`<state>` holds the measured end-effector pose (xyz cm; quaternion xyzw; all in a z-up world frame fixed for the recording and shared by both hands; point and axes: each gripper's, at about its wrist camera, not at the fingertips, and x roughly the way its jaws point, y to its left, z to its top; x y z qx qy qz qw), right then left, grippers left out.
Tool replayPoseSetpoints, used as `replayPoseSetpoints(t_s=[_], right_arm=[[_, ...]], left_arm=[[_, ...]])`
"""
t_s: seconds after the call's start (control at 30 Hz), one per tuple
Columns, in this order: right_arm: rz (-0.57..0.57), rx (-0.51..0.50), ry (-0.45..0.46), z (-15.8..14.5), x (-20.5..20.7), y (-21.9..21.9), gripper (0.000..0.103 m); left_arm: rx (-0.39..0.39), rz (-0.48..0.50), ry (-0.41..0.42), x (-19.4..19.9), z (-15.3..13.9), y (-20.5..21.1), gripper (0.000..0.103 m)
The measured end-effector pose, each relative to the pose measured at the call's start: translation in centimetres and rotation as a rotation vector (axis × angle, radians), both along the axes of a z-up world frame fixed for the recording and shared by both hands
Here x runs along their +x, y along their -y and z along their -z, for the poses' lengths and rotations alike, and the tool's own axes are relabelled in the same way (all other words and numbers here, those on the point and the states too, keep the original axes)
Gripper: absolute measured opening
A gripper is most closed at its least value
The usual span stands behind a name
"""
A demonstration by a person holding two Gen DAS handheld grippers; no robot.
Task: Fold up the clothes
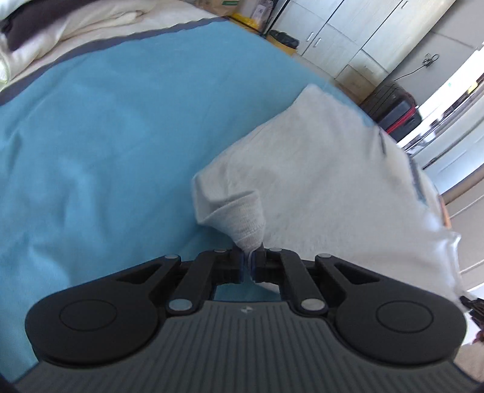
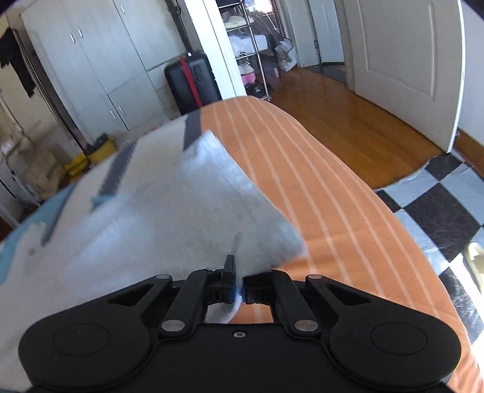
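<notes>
A white garment [image 1: 326,169] lies over the right part of a light blue bedsheet [image 1: 106,136]. My left gripper [image 1: 248,260] is shut on a bunched ribbed edge of the garment, which pulls up into a cone at the pads. In the right wrist view the same white garment [image 2: 169,211] spreads ahead and to the left, blurred. My right gripper [image 2: 240,290] is shut on another edge of it, with cloth pinched between the blue pads. The garment's far side is hidden from both views.
Orange striped bedding [image 2: 302,187] runs along the bed's right side. Cream bedding [image 1: 90,21] is piled at the bed's far end. Beyond stand white wardrobes [image 2: 99,66], a black suitcase [image 2: 190,81], a metal rack, an open door and wooden floor [image 2: 348,121].
</notes>
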<state>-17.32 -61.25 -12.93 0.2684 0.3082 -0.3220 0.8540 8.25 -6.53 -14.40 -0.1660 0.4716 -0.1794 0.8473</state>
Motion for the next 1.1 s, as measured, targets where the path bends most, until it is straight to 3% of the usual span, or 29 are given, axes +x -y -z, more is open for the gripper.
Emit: replayPoseSetpoints(t_s=[0.17, 0.23, 0.4, 0.6, 0.67, 0.73, 0.83, 0.87, 0.93, 1.07, 1.1], right_arm=[[0.033, -0.071, 0.075, -3.5, -1.1, -1.1, 0.003], [0.036, -0.117, 0.066, -4.7, -0.9, -1.6, 0.003], [0.065, -0.126, -0.05, -1.6, -0.8, -1.1, 0.003], [0.09, -0.172, -0.053, -1.7, -0.9, -2.0, 0.003], [0.092, -0.147, -0.124, -0.5, -0.3, -1.2, 0.012], [0.064, -0.172, -0.183, 0.7, 0.1, -0.8, 0.019], [0.064, -0.212, -0.226, 0.5, 0.4, -1.1, 0.024], [0.082, -0.21, -0.242, 0.1, 0.3, -1.1, 0.041], [0.168, -0.212, -0.278, -0.7, -0.2, -1.1, 0.054], [0.382, -0.245, -0.327, -3.6, -1.5, -1.8, 0.055], [0.383, -0.245, -0.282, -4.9, -1.5, -2.3, 0.055]], left_arm=[[-0.008, 0.021, 0.106, -0.4, -3.4, 0.3, 0.004], [-0.038, 0.018, 0.102, -0.5, -3.8, -0.1, 0.004], [-0.052, -0.007, -0.061, 0.4, 1.8, -1.0, 0.006], [-0.032, 0.013, -0.015, 0.0, 0.9, -0.8, 0.007], [-0.031, 0.005, -0.037, 0.2, 1.0, -0.9, 0.011], [-0.005, -0.002, -0.082, 0.8, 1.9, -1.2, 0.027], [0.01, 0.0, -0.114, 1.2, 2.2, -1.9, 0.027], [0.007, 0.0, -0.117, 1.2, 2.0, -2.2, 0.027], [0.098, -0.028, -0.077, 1.2, 1.1, -2.6, 0.032], [0.287, -0.088, 0.006, 1.3, -0.7, -3.3, 0.035], [0.318, -0.098, 0.028, 1.3, -1.0, -3.5, 0.035]])
